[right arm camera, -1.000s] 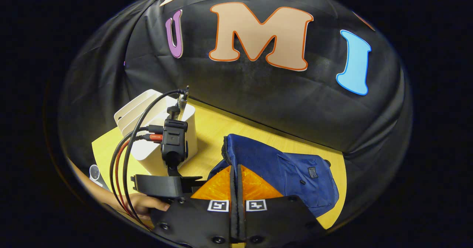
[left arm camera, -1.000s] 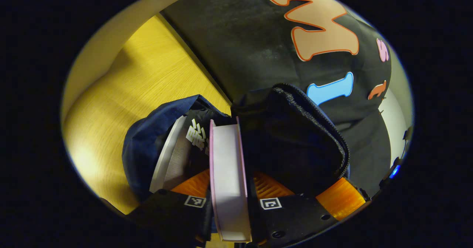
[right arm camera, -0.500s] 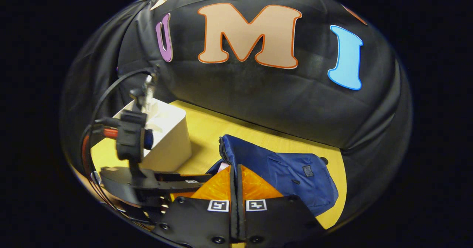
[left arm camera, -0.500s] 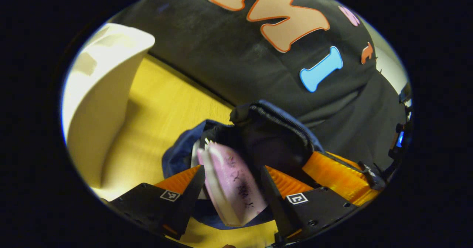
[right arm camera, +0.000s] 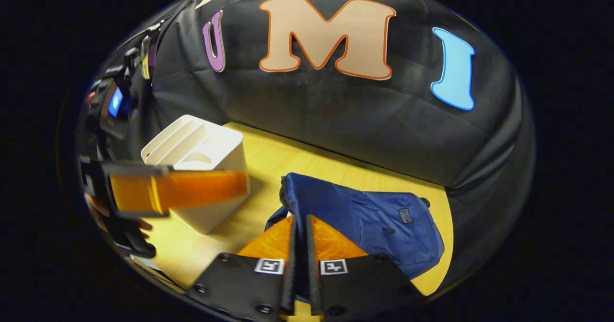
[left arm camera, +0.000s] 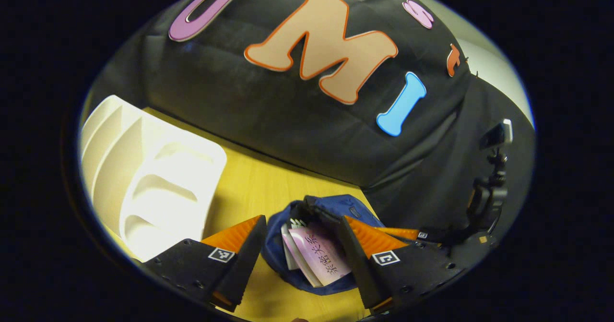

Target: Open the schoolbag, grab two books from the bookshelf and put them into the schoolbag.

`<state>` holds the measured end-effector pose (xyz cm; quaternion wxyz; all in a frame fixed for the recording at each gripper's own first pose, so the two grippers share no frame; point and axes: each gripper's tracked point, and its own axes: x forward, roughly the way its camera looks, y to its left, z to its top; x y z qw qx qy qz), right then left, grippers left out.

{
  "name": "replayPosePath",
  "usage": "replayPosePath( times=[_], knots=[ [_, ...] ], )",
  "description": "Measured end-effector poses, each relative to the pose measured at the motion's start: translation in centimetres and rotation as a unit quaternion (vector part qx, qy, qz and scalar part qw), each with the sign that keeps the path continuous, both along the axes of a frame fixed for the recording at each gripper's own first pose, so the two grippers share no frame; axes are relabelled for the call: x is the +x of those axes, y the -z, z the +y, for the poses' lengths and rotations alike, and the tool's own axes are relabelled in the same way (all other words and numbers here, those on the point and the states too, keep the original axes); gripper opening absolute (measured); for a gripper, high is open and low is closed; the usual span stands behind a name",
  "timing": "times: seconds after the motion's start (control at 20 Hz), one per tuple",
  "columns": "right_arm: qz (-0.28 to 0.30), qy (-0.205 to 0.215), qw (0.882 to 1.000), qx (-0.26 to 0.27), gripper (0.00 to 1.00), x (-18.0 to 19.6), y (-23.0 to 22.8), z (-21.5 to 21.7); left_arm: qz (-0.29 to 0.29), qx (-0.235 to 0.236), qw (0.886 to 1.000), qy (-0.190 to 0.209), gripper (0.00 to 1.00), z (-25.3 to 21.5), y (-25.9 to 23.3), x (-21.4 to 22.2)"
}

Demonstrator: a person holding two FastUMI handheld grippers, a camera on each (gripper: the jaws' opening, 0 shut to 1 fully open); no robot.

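Note:
The dark blue schoolbag (right arm camera: 374, 221) lies on the yellow table with its mouth open toward me. In the left gripper view, a pink book (left arm camera: 319, 257) and a second book (left arm camera: 289, 255) beside it sit inside the schoolbag (left arm camera: 331, 204). My left gripper (left arm camera: 302, 221) hovers above that mouth, open and holding nothing. My right gripper (right arm camera: 300, 219) is shut on the bag's upper edge, with the fabric pinched between its fingers. The right gripper (left arm camera: 407, 234) also appears at the bag's right side. The left gripper (right arm camera: 240, 183) shows blurred in front of the bookshelf.
The white bookshelf (left arm camera: 158, 178) stands left of the bag, its slots bare; it also shows in the right gripper view (right arm camera: 211, 154). Bare wooden table (right arm camera: 297, 163) lies between shelf and bag. The black cloth wall runs close behind both. A hand (right arm camera: 98, 209) holds the left gripper.
My left gripper opened, let go of the pink book inside the bag, and pulled up and back from the mouth. The right gripper kept its hold on the bag's edge.

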<state>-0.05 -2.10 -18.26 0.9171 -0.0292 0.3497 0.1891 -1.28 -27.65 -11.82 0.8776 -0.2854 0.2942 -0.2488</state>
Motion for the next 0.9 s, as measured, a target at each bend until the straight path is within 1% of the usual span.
replayPosePath(
  times=[0.1, 0.25, 0.35, 0.4, 0.45, 0.5, 0.55, 0.6, 0.65, 0.7, 0.75, 0.85, 0.9],
  knots=[
    [0.003, -0.005, 1.000, 0.002, 0.41, -0.8, 0.1, 0.6, -0.025, 0.026, 0.999, -0.013, 0.87, 2.7, -1.1, 0.8],
    [-0.005, -0.008, 1.000, 0.007, 0.93, -1.4, -0.4, 1.4, -0.055, 0.067, 0.996, -0.023, 0.87, 6.1, -1.6, 1.5],
    [-0.018, 0.004, 1.000, 0.021, 0.94, -1.4, -1.4, 1.9, -0.063, 0.091, 0.993, -0.029, 0.88, 8.4, -1.8, 1.8],
    [-0.030, 0.016, 0.999, 0.032, 0.89, -1.3, -2.2, 2.0, -0.069, 0.102, 0.992, -0.035, 0.90, 9.5, -1.9, 1.9],
    [-0.042, 0.030, 0.998, 0.046, 0.94, -1.0, -3.0, 2.0, -0.078, 0.112, 0.990, -0.042, 0.91, 10.7, -2.2, 2.1],
    [-0.053, 0.048, 0.996, 0.060, 0.93, -0.7, -3.8, 2.1, -0.089, 0.123, 0.987, -0.054, 0.91, 11.9, -2.7, 2.1],
    [-0.065, 0.068, 0.993, 0.072, 0.90, -0.3, -4.6, 2.1, -0.103, 0.132, 0.984, -0.068, 0.91, 13.0, -3.3, 2.5],
    [-0.078, 0.087, 0.990, 0.083, 0.90, 0.2, -5.2, 1.9, -0.117, 0.144, 0.979, -0.082, 0.91, 14.0, -3.8, 2.8],
    [-0.090, 0.106, 0.986, 0.090, 0.93, 0.7, -6.0, 1.5, -0.131, 0.156, 0.974, -0.097, 0.91, 15.2, -4.3, 3.1],
    [-0.102, 0.123, 0.982, 0.097, 0.90, 1.0, -6.8, 1.2, -0.142, 0.170, 0.969, -0.108, 0.90, 16.2, -4.7, 3.4],
    [-0.114, 0.138, 0.978, 0.105, 0.90, 1.3, -7.6, 0.9, -0.153, 0.183, 0.964, -0.117, 0.93, 17.2, -5.0, 3.8],
    [-0.143, 0.163, 0.970, 0.113, 0.90, 1.9, -9.0, 0.2, -0.174, 0.204, 0.953, -0.140, 0.94, 19.3, -6.0, 4.2],
    [-0.158, 0.172, 0.965, 0.115, 0.92, 1.9, -9.9, -0.1, -0.182, 0.211, 0.948, -0.152, 0.91, 20.3, -6.5, 4.4]
  ],
)
